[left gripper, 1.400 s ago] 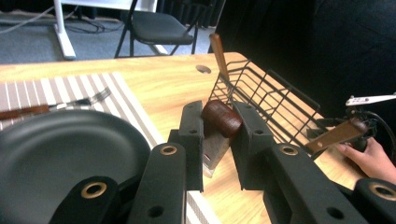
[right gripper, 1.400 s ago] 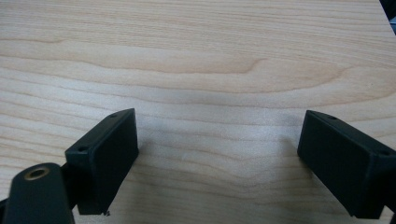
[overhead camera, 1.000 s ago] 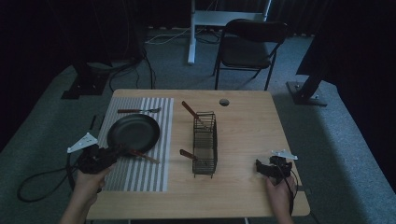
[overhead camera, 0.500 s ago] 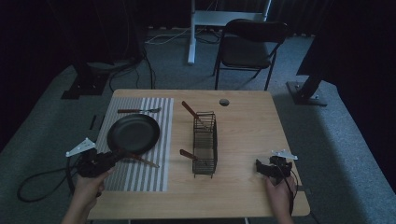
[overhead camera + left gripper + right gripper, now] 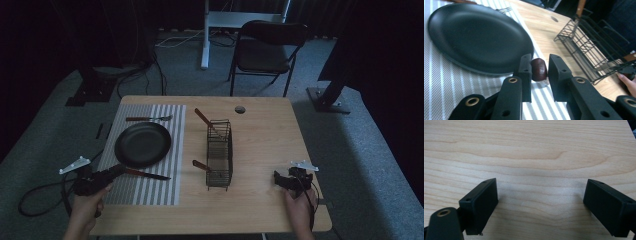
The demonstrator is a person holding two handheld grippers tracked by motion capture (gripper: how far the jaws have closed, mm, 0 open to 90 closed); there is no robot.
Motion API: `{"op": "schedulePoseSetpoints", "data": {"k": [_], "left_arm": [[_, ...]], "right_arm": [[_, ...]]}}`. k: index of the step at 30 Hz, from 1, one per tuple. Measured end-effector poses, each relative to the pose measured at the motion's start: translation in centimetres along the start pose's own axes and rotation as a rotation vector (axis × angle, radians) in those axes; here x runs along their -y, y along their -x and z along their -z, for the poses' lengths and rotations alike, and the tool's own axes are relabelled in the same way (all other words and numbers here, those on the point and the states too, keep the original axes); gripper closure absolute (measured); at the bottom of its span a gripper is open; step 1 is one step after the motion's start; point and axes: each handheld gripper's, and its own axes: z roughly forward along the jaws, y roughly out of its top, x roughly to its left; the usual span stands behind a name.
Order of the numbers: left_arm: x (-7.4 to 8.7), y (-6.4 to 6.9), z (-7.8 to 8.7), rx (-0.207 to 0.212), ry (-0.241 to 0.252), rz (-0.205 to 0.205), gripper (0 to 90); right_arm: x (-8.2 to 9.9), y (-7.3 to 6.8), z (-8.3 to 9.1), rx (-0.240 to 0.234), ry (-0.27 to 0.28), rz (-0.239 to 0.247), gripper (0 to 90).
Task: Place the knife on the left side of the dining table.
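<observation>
Since half a second earlier, when the left gripper (image 5: 116, 171) was held a little short of the knife (image 5: 147, 174), it has been brought forward so that the brown handle end (image 5: 539, 69) now sits between its jaws. The jaws are spread just wider than the handle; the near jaw appears to touch it, while a gap remains on the other side, so no pinch is made yet. The knife is laid on the striped mat (image 5: 150, 192), just in front of the black plate (image 5: 143, 144). A closing of the jaws is judged to be the next step. Well to the right of the plate, beyond the wire rack (image 5: 219, 154), the right gripper (image 5: 540, 207) is rested wide apart over bare table (image 5: 260, 210).
</observation>
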Motion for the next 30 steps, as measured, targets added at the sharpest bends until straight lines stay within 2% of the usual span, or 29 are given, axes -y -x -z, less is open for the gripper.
{"op": "schedulePoseSetpoints", "data": {"k": [5, 9, 10, 12, 13, 15, 22, 23, 26, 30], "left_arm": [[0.7, -1.5, -0.3, -0.014, -0.012, 0.036, 68.9], [1.3, -2.3, -0.7, -0.050, -0.015, 0.054, 64.1], [1.5, -2.6, -0.9, -0.066, -0.011, 0.068, 63.3], [1.6, -3.0, -1.1, -0.071, -0.013, 0.108, 61.6], [1.7, -3.3, -1.3, -0.102, -0.007, 0.118, 61.1], [1.8, -3.5, -1.5, -0.115, 0.004, 0.108, 58.3], [2.3, -3.9, -2.0, -0.148, -0.017, 0.114, 51.7], [2.4, -4.0, -2.2, -0.162, -0.033, 0.117, 51.7], [2.9, -3.9, -2.6, -0.193, -0.060, 0.092, 45.1], [3.1, -4.0, -2.8, -0.214, -0.075, 0.102, 42.5]], "right_arm": [[0.0, 0.0, 0.0, 0.000, 0.000, 0.000, 11.4], [0.0, 0.0, 0.0, 0.000, 0.000, 0.000, 11.4], [0.0, 0.0, 0.0, 0.000, 0.000, 0.000, 11.4], [0.0, 0.0, 0.0, 0.000, 0.000, 0.000, 11.4], [0.0, 0.0, 0.0, 0.000, 0.000, 0.000, 11.4], [0.0, 0.0, 0.0, 0.000, 0.000, -0.001, 11.4], [0.0, 0.0, 0.0, 0.000, 0.000, 0.000, 11.4], [0.0, 0.0, 0.0, 0.000, 0.000, 0.000, 11.4], [0.0, 0.0, 0.0, 0.000, 0.000, 0.000, 11.4], [0.0, 0.0, 0.0, 0.000, 0.000, 0.000, 11.4]]}}
